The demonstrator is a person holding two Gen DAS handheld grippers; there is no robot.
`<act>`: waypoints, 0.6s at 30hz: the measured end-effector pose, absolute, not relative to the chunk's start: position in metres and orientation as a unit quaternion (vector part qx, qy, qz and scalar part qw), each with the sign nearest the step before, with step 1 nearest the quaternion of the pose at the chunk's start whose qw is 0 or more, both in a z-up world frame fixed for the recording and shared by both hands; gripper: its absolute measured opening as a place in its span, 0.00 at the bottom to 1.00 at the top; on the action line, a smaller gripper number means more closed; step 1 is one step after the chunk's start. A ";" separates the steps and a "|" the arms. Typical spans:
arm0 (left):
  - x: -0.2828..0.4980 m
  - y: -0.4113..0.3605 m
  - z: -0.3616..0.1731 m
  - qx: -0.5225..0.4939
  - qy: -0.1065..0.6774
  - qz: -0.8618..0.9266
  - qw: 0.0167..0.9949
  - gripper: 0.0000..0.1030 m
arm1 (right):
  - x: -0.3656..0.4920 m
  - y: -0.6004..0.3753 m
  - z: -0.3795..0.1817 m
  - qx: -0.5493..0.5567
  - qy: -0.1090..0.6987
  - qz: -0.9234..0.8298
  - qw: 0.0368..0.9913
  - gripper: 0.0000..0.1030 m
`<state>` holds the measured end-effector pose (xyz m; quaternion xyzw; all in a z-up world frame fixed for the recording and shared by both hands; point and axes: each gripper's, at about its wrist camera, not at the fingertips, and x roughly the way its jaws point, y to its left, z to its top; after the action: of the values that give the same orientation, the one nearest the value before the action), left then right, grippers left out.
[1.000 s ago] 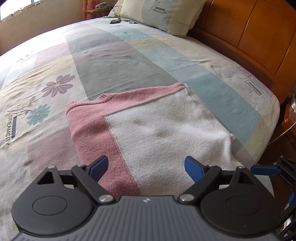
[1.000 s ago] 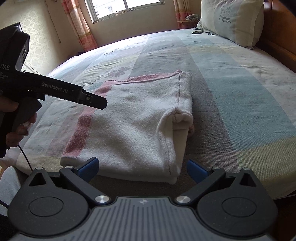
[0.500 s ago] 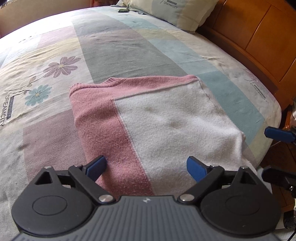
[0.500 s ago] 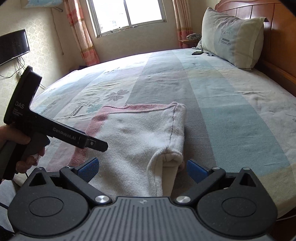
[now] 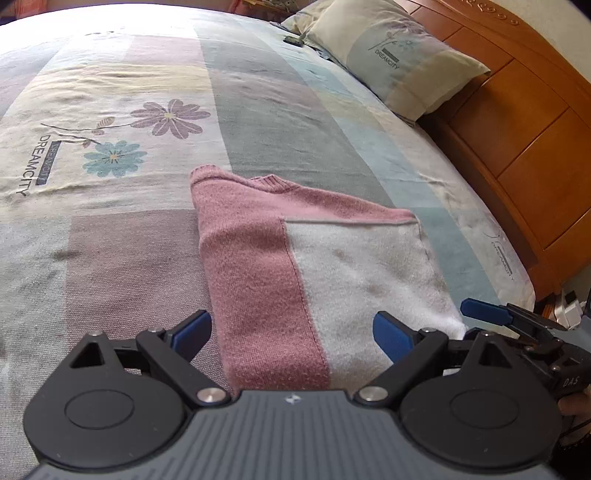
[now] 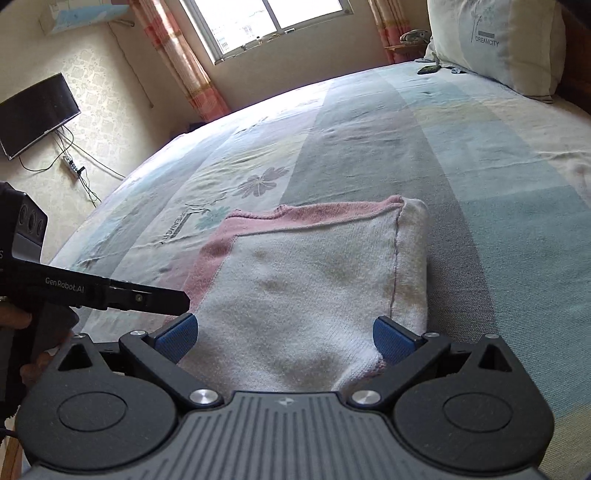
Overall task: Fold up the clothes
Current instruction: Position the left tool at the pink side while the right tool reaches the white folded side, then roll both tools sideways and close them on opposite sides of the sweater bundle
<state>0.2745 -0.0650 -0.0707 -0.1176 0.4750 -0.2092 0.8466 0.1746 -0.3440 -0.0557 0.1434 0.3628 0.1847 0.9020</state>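
Our left gripper [image 5: 291,334] had its blue fingers [image 5: 194,330] spread wide and held nothing; between them lay the near edge of the folded sweater [image 5: 314,266], its pink band on the left and its white panel on the right. Our right gripper [image 6: 286,334] was spread just as wide, also with nothing between the pads, and hung over the white end of the same sweater [image 6: 314,288]. In the left wrist view the right gripper [image 5: 491,314] showed at the far right, beside the sweater's white corner. In the right wrist view the left gripper [image 6: 110,293] reached in from the left, its tip near the pink edge. The sweater lay folded into a rough rectangle near the edge of the bed [image 5: 110,240], on a patchwork sheet printed with flowers. Farther off a pillow [image 5: 399,59] leaned against the wooden headboard [image 5: 524,129]. Beyond the bed we saw a window [image 6: 277,22] and a dark screen [image 6: 37,110] on the wall.
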 end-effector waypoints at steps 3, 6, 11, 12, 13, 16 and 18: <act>0.285 -0.055 -0.081 -0.145 0.488 -0.199 0.838 0.91 | 0.175 -0.365 -0.050 0.156 0.362 0.165 0.904 1.00; 0.292 -0.047 -0.097 -0.176 0.508 -0.203 0.819 0.91 | 0.191 -0.392 -0.062 0.207 0.396 0.154 0.881 1.00; 0.294 -0.038 -0.113 -0.216 0.519 -0.213 0.799 0.93 | 0.222 -0.423 -0.097 0.300 0.455 0.176 0.820 1.00; 0.296 -0.036 -0.114 -0.224 0.519 -0.216 0.796 0.94 | 0.228 -0.426 -0.104 0.315 0.465 0.179 0.808 1.00; 0.298 -0.035 -0.114 -0.233 0.519 -0.217 0.793 0.94 | 0.234 -0.427 -0.111 0.328 0.475 0.185 0.795 1.00; 0.307 -0.030 -0.118 -0.259 0.518 -0.221 0.785 0.95 | 0.246 -0.428 -0.119 0.357 0.477 0.203 0.777 1.00; 0.314 -0.027 -0.121 -0.282 0.516 -0.221 0.778 0.95 | 0.256 -0.426 -0.125 0.374 0.479 0.222 0.762 1.00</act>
<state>0.3140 -0.0272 -0.1214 -0.2818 0.5161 -0.2211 0.7781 0.2560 -0.4260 -0.1246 0.3742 0.4790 0.2219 0.7624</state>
